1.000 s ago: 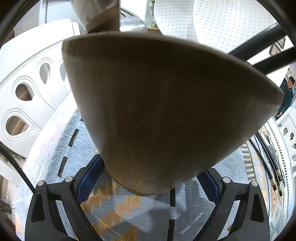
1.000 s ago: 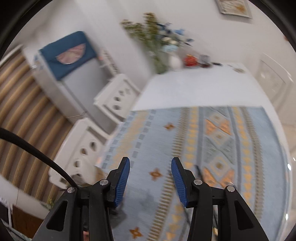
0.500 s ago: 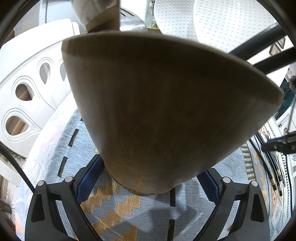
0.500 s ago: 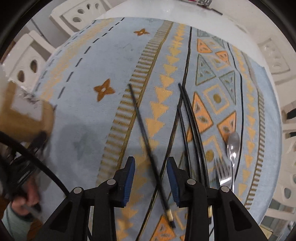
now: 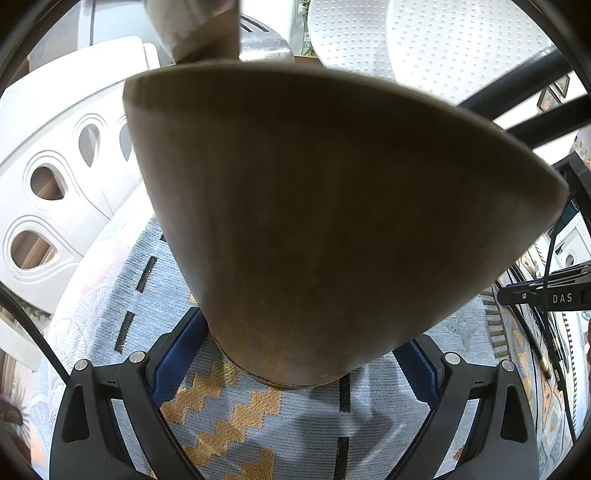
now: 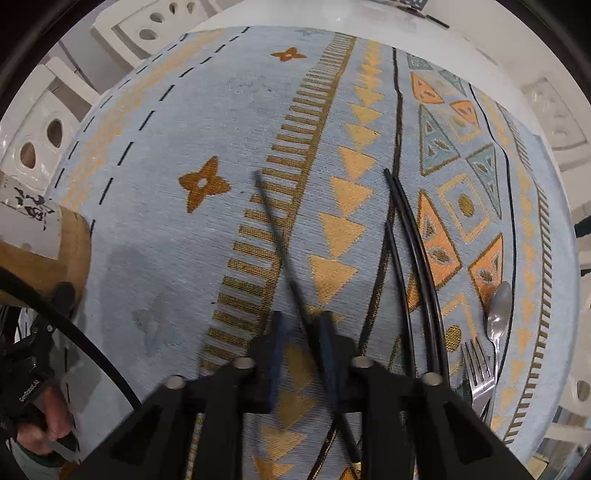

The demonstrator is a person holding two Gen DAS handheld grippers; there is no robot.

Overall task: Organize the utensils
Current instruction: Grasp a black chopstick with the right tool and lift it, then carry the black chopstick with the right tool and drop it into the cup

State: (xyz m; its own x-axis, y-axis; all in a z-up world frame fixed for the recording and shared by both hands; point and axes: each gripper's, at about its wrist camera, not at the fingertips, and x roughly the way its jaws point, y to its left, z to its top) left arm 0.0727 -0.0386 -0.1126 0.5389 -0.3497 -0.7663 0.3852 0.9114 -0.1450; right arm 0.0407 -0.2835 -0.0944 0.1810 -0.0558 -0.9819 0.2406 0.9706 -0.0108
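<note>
Your right hand-held gripper (image 6: 301,354) points steeply down at the table, and its jaws have just been closing; they now stand nearly together, with a single black chopstick (image 6: 280,251) running up between the blue pads (image 6: 328,354). It lies along the right pad, but you cannot tell whether both pads already pinch it. Just to the right of that hand-held gripper lie three more black chopsticks (image 6: 413,236), side by side and partly crossing. Farther right a fork (image 6: 478,373) and a spoon (image 6: 498,310) lie close together near the cloth's edge. Nothing lies on top of the chopstick between the jaws.

Your left hand-held gripper (image 5: 295,365) is clamped on the base of a wooden cup (image 5: 314,206), which fills most of its view and hides what lies ahead; the cup leans away from the camera, its mouth out of sight. To its right the other hand-held gripper's black body shows at the frame edge. In the right wrist view the cup (image 6: 44,251) sits far to the left, with a white label, and a hand (image 6: 48,417) grips a handle below it.

A pale blue cloth (image 6: 166,129) with orange triangles, diamonds and black lines covers the white table (image 6: 369,18). White chairs (image 5: 55,155) with teardrop cut-outs stand around it.
</note>
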